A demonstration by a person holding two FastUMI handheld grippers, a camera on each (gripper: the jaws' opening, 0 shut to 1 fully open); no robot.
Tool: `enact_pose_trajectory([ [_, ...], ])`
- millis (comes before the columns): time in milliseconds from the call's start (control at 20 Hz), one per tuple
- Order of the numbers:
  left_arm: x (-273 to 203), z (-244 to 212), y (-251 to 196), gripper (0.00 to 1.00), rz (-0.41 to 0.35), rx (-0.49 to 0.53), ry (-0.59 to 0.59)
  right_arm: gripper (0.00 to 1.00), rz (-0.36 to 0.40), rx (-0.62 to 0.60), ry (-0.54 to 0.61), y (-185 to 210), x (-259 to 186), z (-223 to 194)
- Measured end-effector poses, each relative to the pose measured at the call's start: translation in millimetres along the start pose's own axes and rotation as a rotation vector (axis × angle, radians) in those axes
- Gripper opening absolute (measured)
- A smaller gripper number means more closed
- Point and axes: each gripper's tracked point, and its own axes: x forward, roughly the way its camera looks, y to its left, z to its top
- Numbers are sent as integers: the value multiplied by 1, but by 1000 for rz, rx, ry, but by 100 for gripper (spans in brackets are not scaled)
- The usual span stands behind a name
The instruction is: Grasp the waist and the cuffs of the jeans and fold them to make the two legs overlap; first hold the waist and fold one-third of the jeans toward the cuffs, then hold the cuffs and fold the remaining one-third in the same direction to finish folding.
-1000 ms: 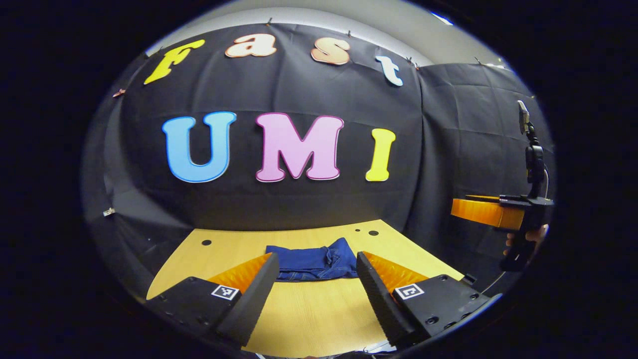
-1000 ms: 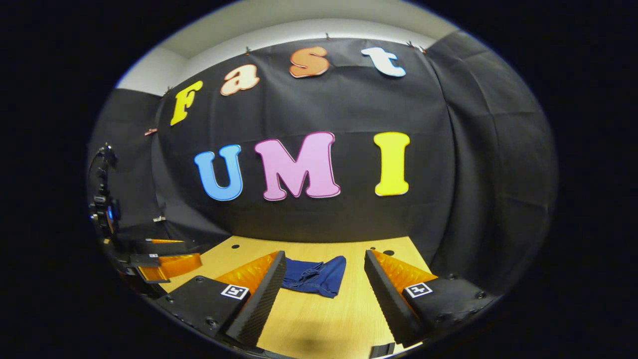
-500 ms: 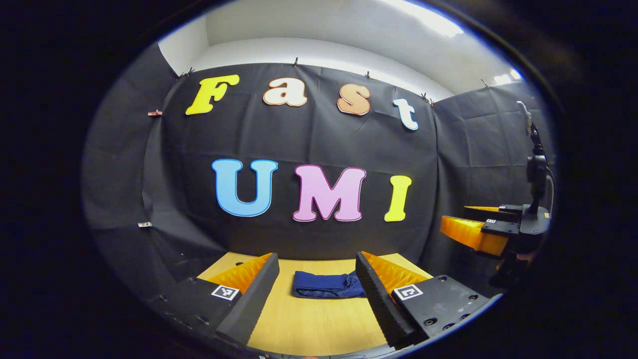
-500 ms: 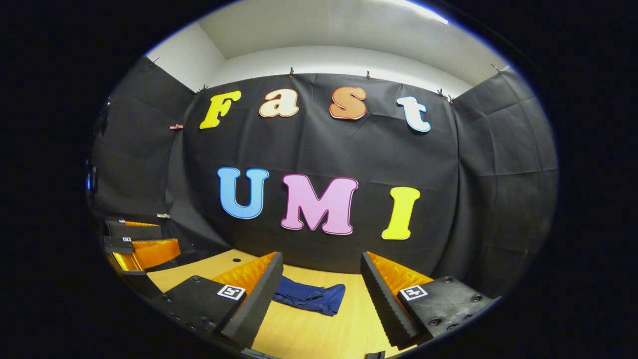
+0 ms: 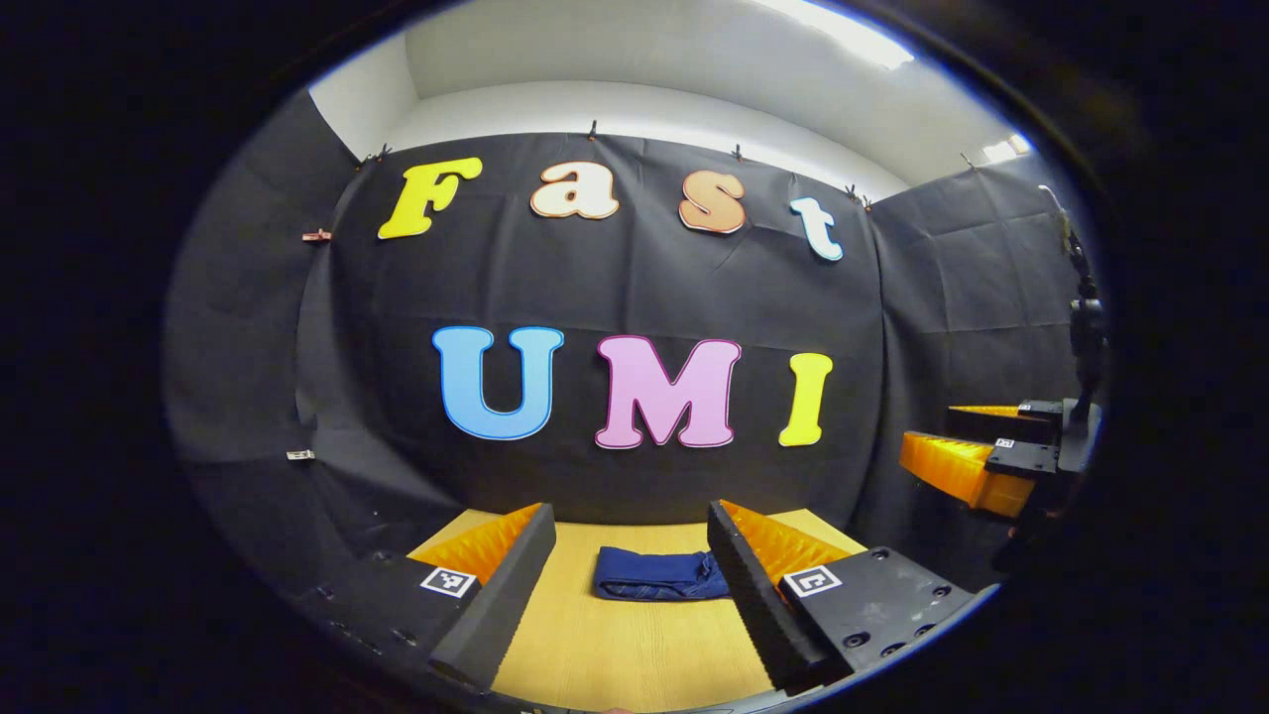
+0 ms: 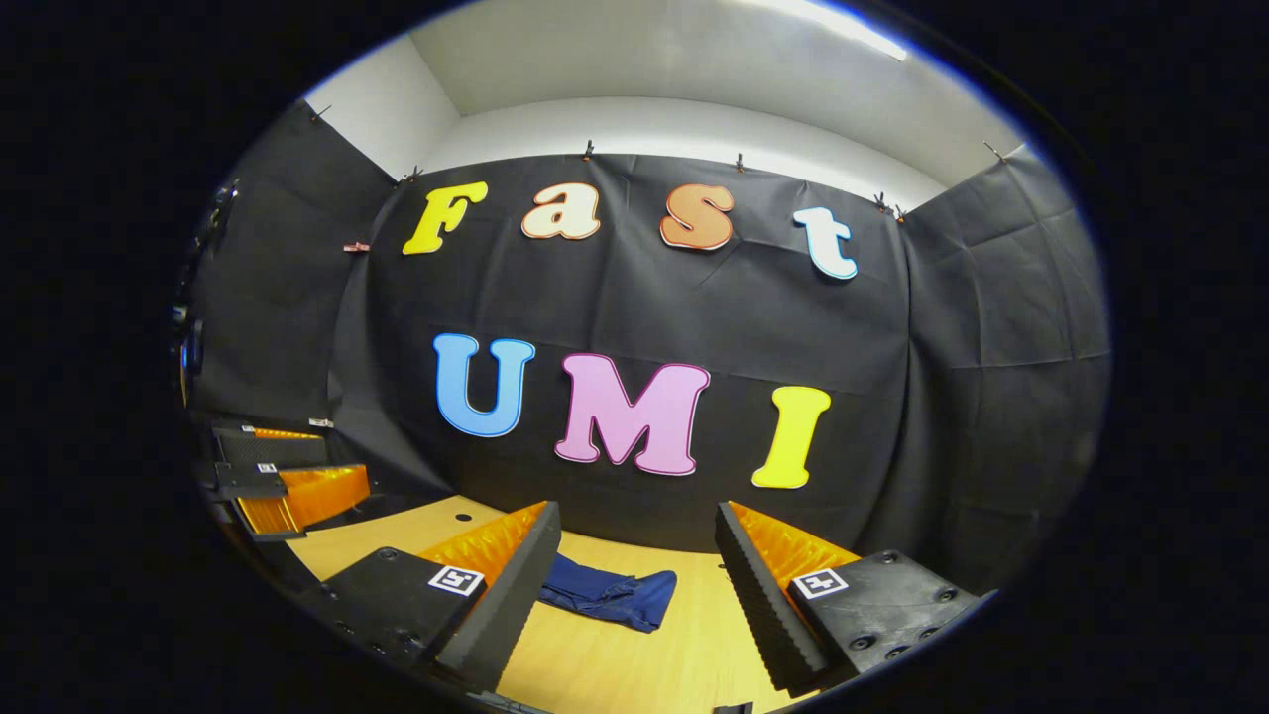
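Left gripper view. We see the left gripper (image 5: pixel 627 565) at the bottom of the view, its two black ribbed fingers with orange backing spread wide and grasping nothing. Between the fingers, farther off, the dark blue denim jeans (image 5: pixel 654 575) lie on the light wooden table (image 5: pixel 615 645) as a compact folded bundle, flat on the surface, near the table's far edge below the black cloth wall (image 5: pixel 615 288). The bundle's right end runs behind the inner edge of the right-hand finger, so we cannot tell whether it touches the finger; the left-hand finger is clearly apart from it. At the right edge of the view we note the right gripper (image 5: pixel 967 446), raised above table height and well apart from the jeans, its two orange-backed fingers separated with nothing between them.

Right gripper view. The right gripper (image 6: pixel 634 565) shows at the bottom, fingers spread wide and empty. The jeans (image 6: pixel 610 595) lie on the table (image 6: pixel 634 659), folded, with a rumpled near edge. Their left part passes behind the left-hand finger; contact there cannot be judged. The right-hand finger is well clear. At the left edge we see the left gripper (image 6: pixel 273 476), fingers parted, empty, held off to the side of the jeans.
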Motion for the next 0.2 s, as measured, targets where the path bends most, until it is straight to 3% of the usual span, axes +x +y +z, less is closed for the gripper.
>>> enact_pose_trajectory([
  [50, 1, 2, 0, 100, -2, 9, -6, 99, -9, 3, -1, -5, -2, -1],
  [200, 17, -1, -6, 97, -16, 36, 4, 97, -37, 7, 4, -15, -3, -2],
])
